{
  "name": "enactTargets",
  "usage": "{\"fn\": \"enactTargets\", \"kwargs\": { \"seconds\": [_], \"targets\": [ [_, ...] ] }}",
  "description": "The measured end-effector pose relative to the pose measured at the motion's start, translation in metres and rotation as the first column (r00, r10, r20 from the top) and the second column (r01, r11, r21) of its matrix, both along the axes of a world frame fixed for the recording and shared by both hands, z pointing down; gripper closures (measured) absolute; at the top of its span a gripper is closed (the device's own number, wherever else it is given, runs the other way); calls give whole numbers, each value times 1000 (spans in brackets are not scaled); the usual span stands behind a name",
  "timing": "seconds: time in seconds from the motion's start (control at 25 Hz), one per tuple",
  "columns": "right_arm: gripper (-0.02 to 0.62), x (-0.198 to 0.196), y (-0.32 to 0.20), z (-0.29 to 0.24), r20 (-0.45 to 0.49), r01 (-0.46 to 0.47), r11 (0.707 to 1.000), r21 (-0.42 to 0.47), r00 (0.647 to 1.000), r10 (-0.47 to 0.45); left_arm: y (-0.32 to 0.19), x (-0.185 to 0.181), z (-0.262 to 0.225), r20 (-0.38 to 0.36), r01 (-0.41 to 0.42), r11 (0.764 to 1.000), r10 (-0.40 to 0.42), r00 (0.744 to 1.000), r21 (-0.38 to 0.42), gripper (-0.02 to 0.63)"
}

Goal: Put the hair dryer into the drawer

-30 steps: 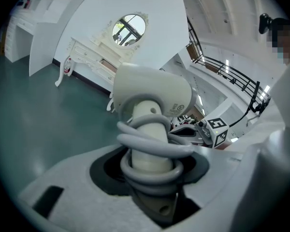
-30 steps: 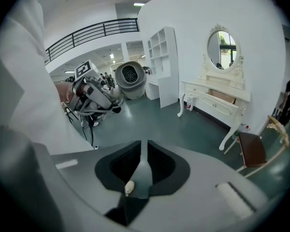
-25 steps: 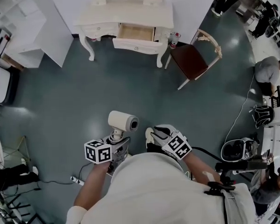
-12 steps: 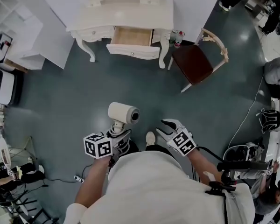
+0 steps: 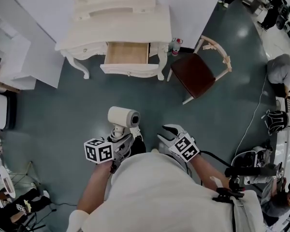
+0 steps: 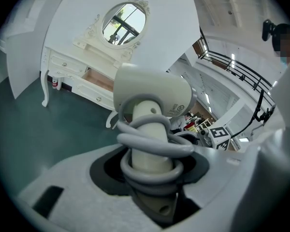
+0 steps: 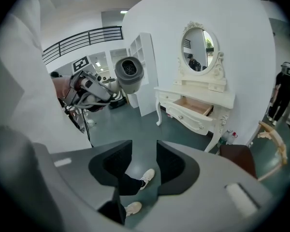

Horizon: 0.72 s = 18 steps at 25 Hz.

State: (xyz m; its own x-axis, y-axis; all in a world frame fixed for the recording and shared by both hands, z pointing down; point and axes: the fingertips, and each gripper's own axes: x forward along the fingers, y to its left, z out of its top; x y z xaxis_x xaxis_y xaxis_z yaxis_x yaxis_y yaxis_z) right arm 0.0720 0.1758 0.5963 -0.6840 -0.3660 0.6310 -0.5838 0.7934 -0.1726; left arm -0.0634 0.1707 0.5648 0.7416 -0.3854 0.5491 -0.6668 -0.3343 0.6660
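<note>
1. At the head view's left, the left gripper (image 5: 120, 141) is clamped on the handle of the cream hair dryer (image 5: 123, 116), which stands upright with its cord (image 6: 154, 146) coiled round the handle.
2. Farther ahead, across the teal floor (image 5: 63, 110), the dressing table (image 5: 135, 25) has its drawer (image 5: 127, 53) pulled out, well apart from the dryer.
3. The right gripper (image 5: 170, 134) holds nothing, its jaws spread.
4. A wooden chair (image 5: 195, 75) stands just beside the table's right end.
</note>
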Motion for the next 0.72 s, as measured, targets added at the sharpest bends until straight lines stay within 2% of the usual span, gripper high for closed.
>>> {"fn": "enactTargets", "kwargs": {
  "seconds": [0.24, 0.4, 0.56, 0.72],
  "targets": [
    [442, -13, -93, -23, -29, -81, 996, 33, 996, 82, -107, -21, -3, 12, -73, 997, 73, 997, 8, 382],
    [453, -31, -158, -30, -22, -135, 989, 59, 990, 136, -177, -43, 7, 47, -112, 994, 111, 993, 11, 382],
    [468, -40, -204, -30, -11, -168, 985, 46, 986, 169, -241, -58, 32, 77, -103, 994, 105, 991, -21, 382],
    [477, -39, -244, -20, -29, -145, 989, 29, 989, 146, -298, -66, 59, 126, -81, 995, 87, 988, -53, 382]
  ]
}}
